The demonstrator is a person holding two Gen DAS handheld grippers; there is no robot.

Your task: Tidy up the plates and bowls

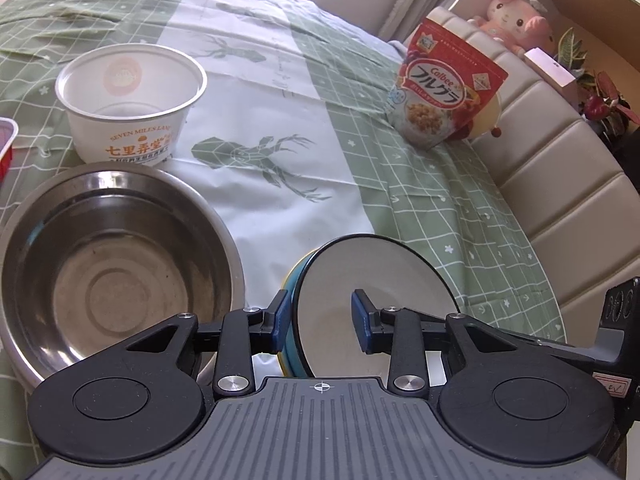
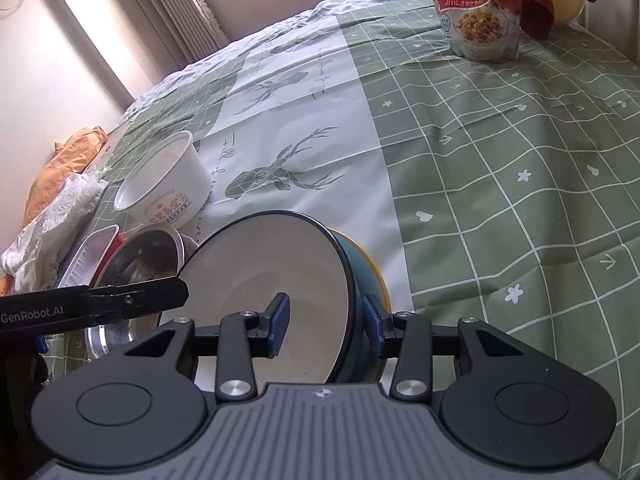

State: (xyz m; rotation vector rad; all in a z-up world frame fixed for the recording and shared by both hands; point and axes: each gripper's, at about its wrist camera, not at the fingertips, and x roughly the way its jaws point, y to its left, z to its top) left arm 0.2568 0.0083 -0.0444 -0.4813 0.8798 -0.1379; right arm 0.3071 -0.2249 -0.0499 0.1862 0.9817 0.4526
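Note:
A blue bowl with a cream inside (image 1: 372, 300) (image 2: 276, 284) sits nested in a yellow dish (image 1: 290, 280) (image 2: 378, 280) on the green checked tablecloth. My left gripper (image 1: 322, 320) is open, its jaws straddling the stack's left rim. My right gripper (image 2: 326, 322) is open, its jaws straddling the right rim. A large steel bowl (image 1: 116, 268) (image 2: 140, 256) stands just left of the stack. A white paper bowl with orange print (image 1: 130, 100) (image 2: 164, 188) stands behind it.
A red Calbee cereal bag (image 1: 444, 88) (image 2: 478, 8) stands at the far right of the table. A red-rimmed tray (image 1: 6, 144) (image 2: 90, 256) lies at the left. A padded beige bench (image 1: 560, 168) runs along the right edge. Cloths (image 2: 60, 200) lie far left.

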